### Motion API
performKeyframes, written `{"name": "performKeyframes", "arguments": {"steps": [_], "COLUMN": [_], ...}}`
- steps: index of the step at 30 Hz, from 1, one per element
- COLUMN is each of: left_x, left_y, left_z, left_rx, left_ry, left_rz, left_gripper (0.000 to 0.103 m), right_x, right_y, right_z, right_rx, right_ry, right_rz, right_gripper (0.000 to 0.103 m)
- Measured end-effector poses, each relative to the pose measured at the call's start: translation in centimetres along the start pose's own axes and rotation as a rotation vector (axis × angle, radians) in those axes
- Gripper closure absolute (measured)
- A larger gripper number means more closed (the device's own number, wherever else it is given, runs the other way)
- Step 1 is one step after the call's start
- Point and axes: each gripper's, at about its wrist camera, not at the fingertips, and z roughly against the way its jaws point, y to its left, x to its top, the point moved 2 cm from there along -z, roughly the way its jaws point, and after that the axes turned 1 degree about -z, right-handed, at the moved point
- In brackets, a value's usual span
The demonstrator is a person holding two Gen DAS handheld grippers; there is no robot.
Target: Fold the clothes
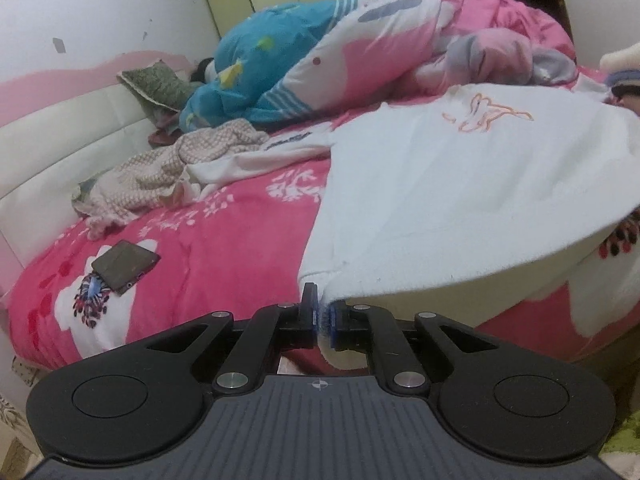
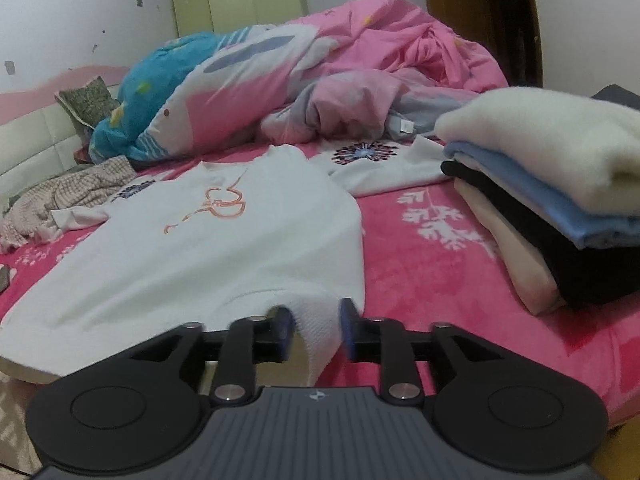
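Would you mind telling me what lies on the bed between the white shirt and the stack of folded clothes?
In the right wrist view, only bare pink blanket separates the white shirt from the folded stack.

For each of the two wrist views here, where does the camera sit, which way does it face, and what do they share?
Left wrist: behind the left gripper, facing across the bed toward the headboard; fingers closed on the white shirt hem.
Right wrist: behind the right gripper, facing the same way; fingers open around the shirt's hem, folded stack at right.
Shared: white shirt, bed, heaped duvets; no hands visible.
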Motion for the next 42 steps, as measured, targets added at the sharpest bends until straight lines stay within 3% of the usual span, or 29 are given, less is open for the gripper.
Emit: {"name": "performKeyframes", "arguments": {"steps": [3,8,14,16,17,20,23,27,28,29,30,34,36,37,39,40,42], "left_x": [-0.7,-1.6,-1.5,-1.3,-1.3,-1.3,-1.5,-1.6,-1.5,-1.5,-1.4,-1.2,-1.1,-1.0,-0.4,0.3,1.5], "left_y": [-0.6,-1.0,0.3,0.3,0.2,-0.3,-1.2,-2.2,-2.5,-2.7,-2.9,-3.6,-3.9,-3.9,-3.3,-2.3,1.4], "left_z": [0.1,-1.0,-2.0,-1.9,-1.8,-1.4,-1.2,-1.0,-1.0,-1.0,-0.9,-0.9,-1.1,-1.1,-0.5,0.1,0.9], "left_rx": [0.008,0.027,0.009,0.011,0.014,0.041,0.076,0.125,0.138,0.15,0.16,0.185,0.185,0.182,0.171,0.15,0.065], "left_ry": [0.009,0.062,0.098,0.089,0.086,0.068,0.036,-0.007,-0.019,-0.031,-0.045,-0.101,-0.112,-0.121,-0.145,-0.155,-0.133], "left_rz": [-0.041,-0.069,0.059,0.072,0.067,0.017,-0.057,-0.149,-0.17,-0.189,-0.205,-0.273,-0.29,-0.285,-0.227,-0.143,0.139], "left_gripper": [0.092,0.078,0.08,0.083,0.083,0.081,0.079,0.076,0.075,0.075,0.075,0.075,0.081,0.09,0.094,0.095,0.096], "right_x": [-0.5,-1.9,-2.6,-2.6,-2.5,-2.6,-3.1,-3.3,-3.2,-2.8,-2.3,0.8,1.4,1.4,0.9,0.7,0.3], "right_y": [0.4,0.4,-0.6,-0.9,-1.0,-1.2,-1.6,-1.5,-1.4,-1.0,-0.6,1.2,1.8,1.9,2.0,2.0,2.0], "right_z": [-0.1,-0.2,-2.1,-2.2,-1.8,-0.8,-1.5,-2.4,-2.6,-2.5,-2.3,0.8,1.4,1.3,0.6,0.5,0.6], "right_rx": [-0.035,-0.071,-0.083,-0.098,-0.094,-0.086,-0.081,-0.081,-0.079,-0.074,-0.069,-0.019,-0.008,-0.015,-0.048,-0.056,-0.057], "right_ry": [0.011,0.022,0.021,0.005,-0.013,-0.051,-0.011,-0.021,-0.025,-0.032,-0.041,-0.184,-0.22,-0.22,-0.195,-0.186,-0.182], "right_rz": [0.029,0.063,0.05,0.042,0.036,0.026,0.023,0.034,0.044,0.063,0.083,0.124,0.147,0.159,0.188,0.191,0.178], "right_gripper": [0.056,0.056,0.057,0.066,0.078,0.079,0.076,0.071,0.074,0.091,0.097,0.097,0.097,0.097,0.097,0.097,0.096]}}
